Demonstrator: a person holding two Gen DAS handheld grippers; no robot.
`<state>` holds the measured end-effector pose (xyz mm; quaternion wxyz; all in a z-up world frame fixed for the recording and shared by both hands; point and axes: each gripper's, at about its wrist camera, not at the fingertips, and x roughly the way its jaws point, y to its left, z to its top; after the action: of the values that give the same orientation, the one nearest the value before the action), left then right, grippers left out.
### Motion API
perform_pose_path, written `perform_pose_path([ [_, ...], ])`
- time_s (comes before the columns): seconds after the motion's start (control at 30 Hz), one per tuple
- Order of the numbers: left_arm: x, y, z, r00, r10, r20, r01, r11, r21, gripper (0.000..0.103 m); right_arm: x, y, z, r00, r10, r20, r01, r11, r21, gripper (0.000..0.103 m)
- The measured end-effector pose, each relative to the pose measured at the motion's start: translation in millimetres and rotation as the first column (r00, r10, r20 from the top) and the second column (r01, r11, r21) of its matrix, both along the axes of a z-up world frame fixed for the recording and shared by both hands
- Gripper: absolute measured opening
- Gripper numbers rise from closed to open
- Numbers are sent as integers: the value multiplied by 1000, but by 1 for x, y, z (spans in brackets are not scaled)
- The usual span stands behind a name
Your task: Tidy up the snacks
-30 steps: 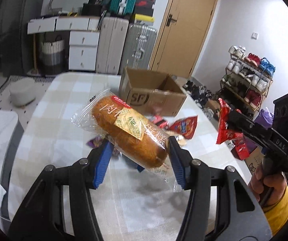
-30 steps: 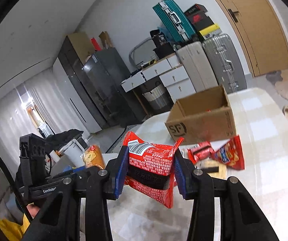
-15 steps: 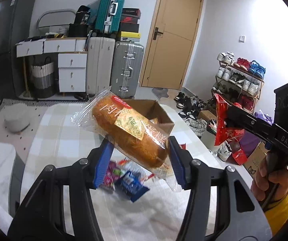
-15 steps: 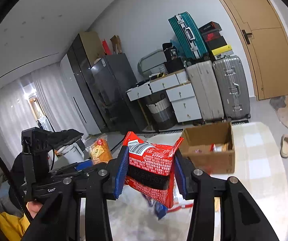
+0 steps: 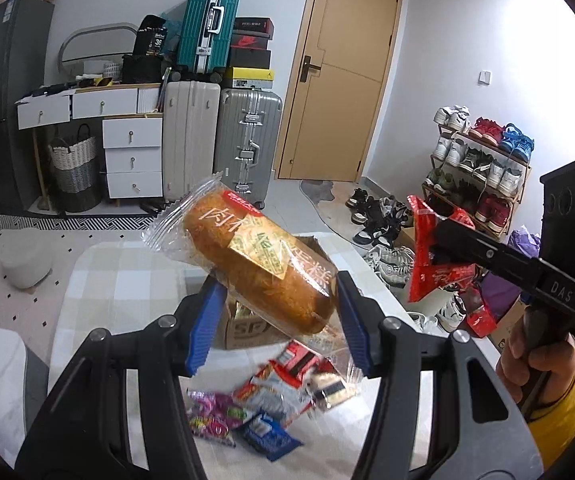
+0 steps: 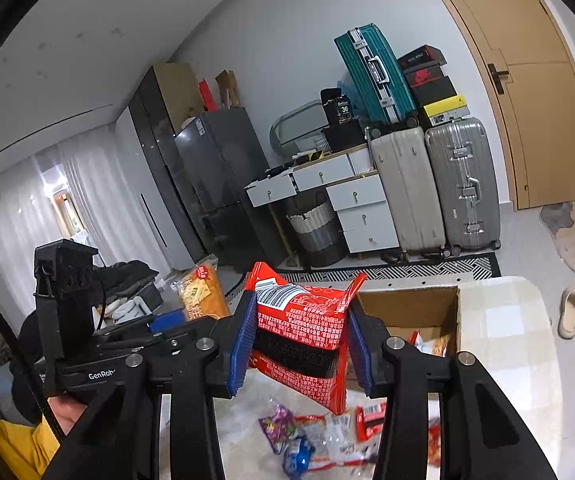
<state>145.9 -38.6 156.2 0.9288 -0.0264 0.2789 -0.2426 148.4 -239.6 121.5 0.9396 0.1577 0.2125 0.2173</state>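
Observation:
My left gripper (image 5: 277,320) is shut on a wrapped golden bread loaf (image 5: 255,268), held high above the table. My right gripper (image 6: 301,346) is shut on a red snack packet (image 6: 303,336), also lifted; it shows at the right of the left wrist view (image 5: 431,264). The loaf shows at the left of the right wrist view (image 6: 203,294). An open cardboard box (image 6: 415,308) with some snacks inside stands on the table beyond both grippers. A pile of loose snack packets (image 5: 275,404) lies on the table below the grippers.
The checked table (image 5: 127,276) ends at a rounded far edge. Beyond it are suitcases (image 5: 243,140), white drawers (image 5: 131,156), a wooden door (image 5: 343,76) and a shoe rack (image 5: 483,176). A white stool (image 5: 27,260) stands on the floor at left.
Both grippers have risen and pulled back with their snacks. The box and loose packets now sit lower in view.

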Motion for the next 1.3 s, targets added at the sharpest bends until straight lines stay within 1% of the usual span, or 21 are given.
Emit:
perform_pose_path([
  [0.13,34,-19,3,1000,0,-7,0,1000,17,52,27,-4,0,1000,-13,-10,12,1000,-28,42],
  [0.17,42,-23,2,1000,0,-18,0,1000,12,52,35,-6,0,1000,-13,-16,12,1000,-27,42],
  [0.23,62,-32,-2,999,-8,-45,8,1000,5,52,51,-9,0,1000,-18,-25,17,999,-34,42],
  [0.33,95,-51,-11,998,-3,-63,5,1000,29,52,80,-12,-4,998,-29,-47,26,997,-66,42],
  [0.4,117,-63,-21,997,4,-73,0,999,53,52,100,-16,-12,997,-37,-72,32,997,-75,42],
  [0.53,155,-88,-43,994,-2,-106,10,997,75,52,139,-26,-31,990,-57,-130,47,996,-80,42],
  [0.6,176,-98,-57,991,17,-130,-5,996,94,52,157,-31,-42,986,-63,-157,50,995,-83,43],
  [0.73,207,-114,-84,986,20,-166,0,992,123,52,189,-41,-67,974,-74,-213,59,995,-80,43],
  [0.8,229,-119,-100,981,23,-192,2,991,130,52,201,-43,-77,969,-77,-233,59,995,-83,43],
  [0.93,259,-125,-127,975,32,-221,2,989,150,52,222,-43,-99,961,-87,-264,57,991,-117,43],
  [1.07,284,-132,-154,968,38,-248,3,986,165,52,229,-40,-115,957,-84,-276,49,990,-133,43],
  [1.3,312,-143,-192,959,47,-278,8,981,193,52,236,-36,-131,952,-74,-297,31,989,-146,42],
])
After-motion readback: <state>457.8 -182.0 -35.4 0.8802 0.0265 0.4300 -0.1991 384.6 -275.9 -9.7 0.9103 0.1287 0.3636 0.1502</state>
